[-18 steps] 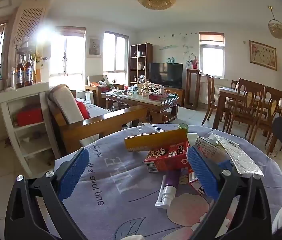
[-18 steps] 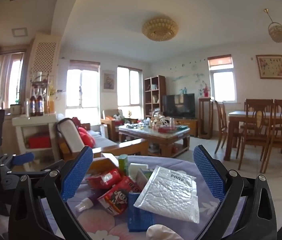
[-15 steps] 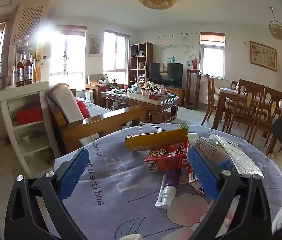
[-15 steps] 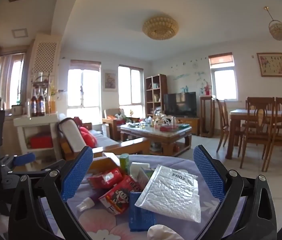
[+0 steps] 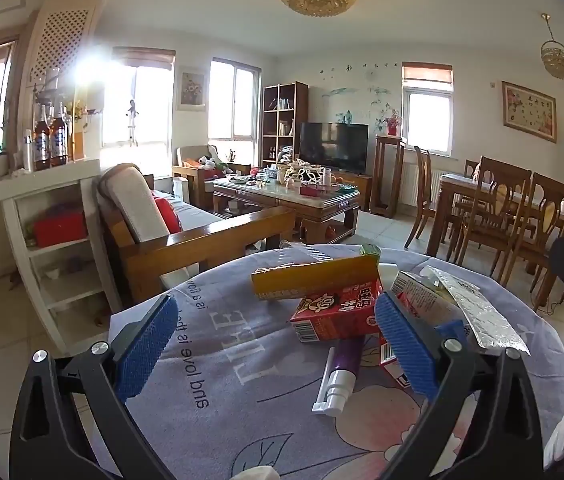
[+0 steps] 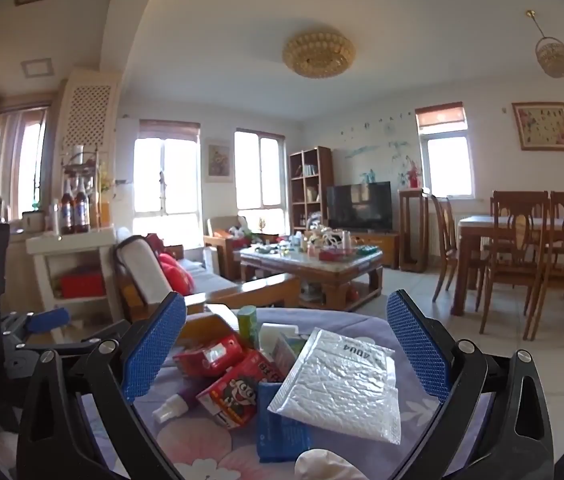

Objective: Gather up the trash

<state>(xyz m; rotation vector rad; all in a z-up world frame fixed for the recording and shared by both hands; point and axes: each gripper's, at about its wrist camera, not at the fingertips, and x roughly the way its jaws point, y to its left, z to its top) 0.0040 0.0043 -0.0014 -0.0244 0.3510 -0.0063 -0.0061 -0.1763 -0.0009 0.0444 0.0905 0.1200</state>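
A pile of trash lies on a round table with a lilac flowered cloth (image 5: 209, 360). It holds a red milk carton (image 5: 334, 314), a yellow box (image 5: 314, 278), a purple pump tube (image 5: 342, 372), a silver bubble mailer (image 6: 342, 384), a blue packet (image 6: 277, 428) and a green carton (image 6: 247, 326). My left gripper (image 5: 277, 344) is open and empty, low over the cloth, its right pad beside the red carton. My right gripper (image 6: 286, 352) is open and empty above the pile, over the mailer. The left gripper also shows at the left of the right wrist view (image 6: 21, 332).
A wooden sofa (image 5: 185, 236) stands just beyond the table. A white shelf (image 5: 49, 248) with bottles is at the left. A coffee table (image 5: 290, 200) is further back and a dining table with chairs (image 5: 502, 216) at the right. Crumpled white paper (image 6: 326, 464) lies at the near edge.
The right wrist view has tilted slightly, so the room sits a little higher and to the right. The left gripper and the trash have not visibly moved.
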